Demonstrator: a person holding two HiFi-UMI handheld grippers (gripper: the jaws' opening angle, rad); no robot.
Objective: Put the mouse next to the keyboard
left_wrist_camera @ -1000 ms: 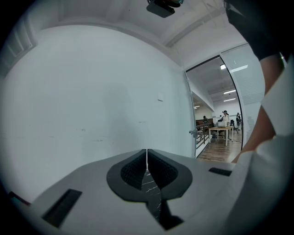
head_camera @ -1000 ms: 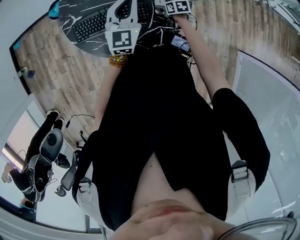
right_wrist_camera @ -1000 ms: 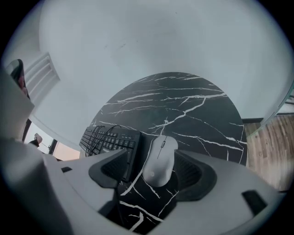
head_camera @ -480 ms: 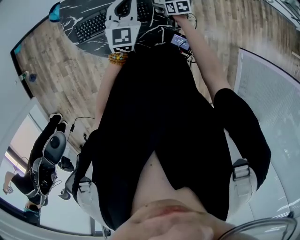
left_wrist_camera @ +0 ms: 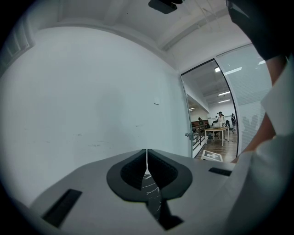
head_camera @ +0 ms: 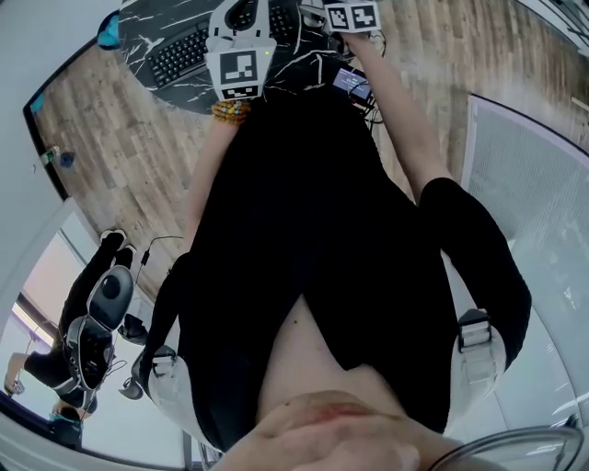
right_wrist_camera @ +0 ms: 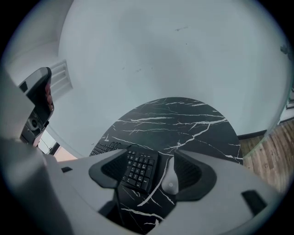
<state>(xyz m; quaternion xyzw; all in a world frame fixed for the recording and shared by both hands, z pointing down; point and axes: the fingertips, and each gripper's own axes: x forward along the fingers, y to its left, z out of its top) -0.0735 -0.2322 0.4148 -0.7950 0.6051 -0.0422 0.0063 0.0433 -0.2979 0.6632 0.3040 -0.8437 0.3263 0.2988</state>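
Note:
A round black marble table (right_wrist_camera: 183, 119) carries a black keyboard (right_wrist_camera: 139, 170) with a grey mouse (right_wrist_camera: 170, 180) lying just to the right of its number pad. My right gripper (right_wrist_camera: 155, 169) hovers above them, open, and both show between its jaws; nothing is gripped. In the head view the keyboard (head_camera: 179, 53) lies at the top left of the table (head_camera: 304, 69), with the left gripper (head_camera: 241, 37) over its right end and the right gripper (head_camera: 350, 14) at the top edge. The left gripper (left_wrist_camera: 147, 160) is shut with nothing in it, pointing at a white wall.
A small device with a lit screen (head_camera: 354, 83) and cables sit at the table's near edge. Wooden floor (head_camera: 110, 147) surrounds the table. A dark office chair (head_camera: 92, 313) stands at the lower left. A glass partition (left_wrist_camera: 216, 114) lies to the right of the wall.
The left gripper has drifted slightly farther up over the table. The right gripper stays where it was.

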